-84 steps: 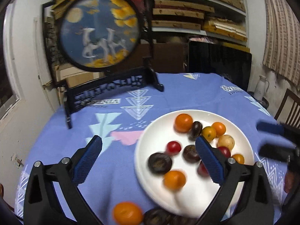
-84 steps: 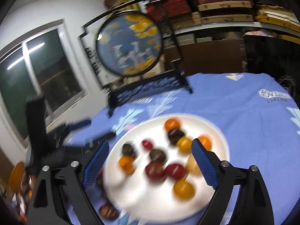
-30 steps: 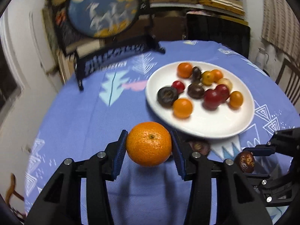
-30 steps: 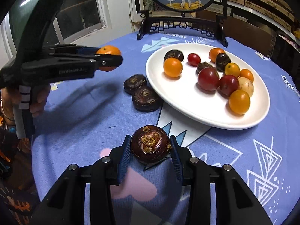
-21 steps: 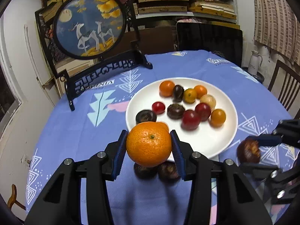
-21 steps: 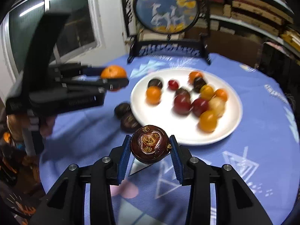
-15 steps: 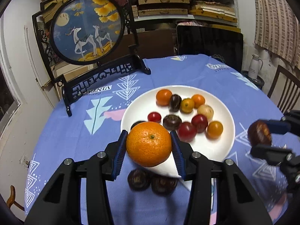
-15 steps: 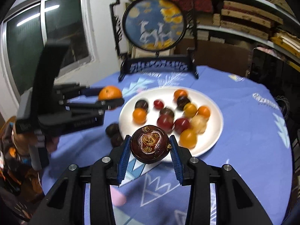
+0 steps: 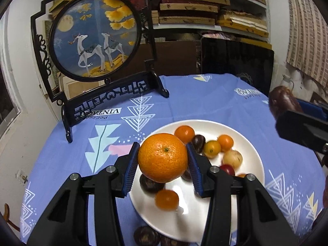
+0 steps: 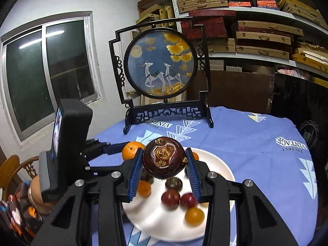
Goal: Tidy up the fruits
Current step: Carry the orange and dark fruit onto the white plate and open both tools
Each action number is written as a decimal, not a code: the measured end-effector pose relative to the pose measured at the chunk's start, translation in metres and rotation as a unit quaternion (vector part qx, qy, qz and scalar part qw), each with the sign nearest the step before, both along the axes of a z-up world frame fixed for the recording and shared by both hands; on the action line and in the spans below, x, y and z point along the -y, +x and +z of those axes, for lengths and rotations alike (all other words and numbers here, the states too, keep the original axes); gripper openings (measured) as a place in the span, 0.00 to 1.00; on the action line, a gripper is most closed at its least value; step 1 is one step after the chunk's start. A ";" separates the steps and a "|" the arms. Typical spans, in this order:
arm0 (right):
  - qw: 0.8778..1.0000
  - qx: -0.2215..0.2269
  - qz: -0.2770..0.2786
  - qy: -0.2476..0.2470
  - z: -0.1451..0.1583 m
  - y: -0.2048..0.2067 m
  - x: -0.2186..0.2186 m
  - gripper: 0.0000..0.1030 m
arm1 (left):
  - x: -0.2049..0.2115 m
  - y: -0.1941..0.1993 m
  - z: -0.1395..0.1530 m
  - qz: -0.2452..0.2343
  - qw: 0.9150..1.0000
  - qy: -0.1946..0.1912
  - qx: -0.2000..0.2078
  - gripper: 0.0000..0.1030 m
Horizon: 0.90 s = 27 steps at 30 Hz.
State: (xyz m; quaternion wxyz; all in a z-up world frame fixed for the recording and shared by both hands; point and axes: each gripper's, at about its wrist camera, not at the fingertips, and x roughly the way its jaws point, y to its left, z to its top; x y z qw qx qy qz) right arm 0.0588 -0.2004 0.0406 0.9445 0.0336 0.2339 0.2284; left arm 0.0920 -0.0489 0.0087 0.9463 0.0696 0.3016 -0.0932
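My left gripper [image 9: 163,160] is shut on a large orange mandarin [image 9: 163,157] and holds it in the air over the near left part of the white plate [image 9: 252,145]. The right gripper [image 10: 164,162] is shut on a dark brown round fruit with gold markings [image 10: 164,160], also above the plate [image 10: 221,164]. On the plate lie several small fruits: orange, yellow, red and dark ones. In the left wrist view the right gripper [image 9: 291,112] comes in from the right edge with the brown fruit [image 9: 284,102]. The right wrist view shows the left gripper [image 10: 121,153] at the left with the mandarin [image 10: 131,152].
Two dark brown fruits [image 9: 146,235] lie on the blue tablecloth [image 9: 205,98] just in front of the plate. A round deer picture on a black stand [image 9: 94,39] rises at the back of the table. Shelves with boxes [image 10: 256,26] fill the wall behind; a window [image 10: 47,71] is at the left.
Both grippers have risen and moved toward the plate with their fruits held. The plate now lies under the two held fruits, and the right gripper sits higher at the edge of the left view.
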 end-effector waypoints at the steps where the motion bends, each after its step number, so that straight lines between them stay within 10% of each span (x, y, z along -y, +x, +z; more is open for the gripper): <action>1: 1.000 0.000 -0.002 0.002 -0.003 0.004 0.000 0.40 | -0.002 0.002 -0.001 0.004 1.000 -0.005 0.001 0.44; 24: 0.996 -0.060 -0.051 0.027 -0.067 0.048 0.011 0.42 | 0.011 0.017 -0.046 -0.007 0.999 0.027 -0.042 0.44; 27: 0.995 -0.061 -0.063 0.038 -0.071 0.049 0.015 0.66 | 0.012 0.020 -0.050 -0.006 0.999 0.029 -0.045 0.50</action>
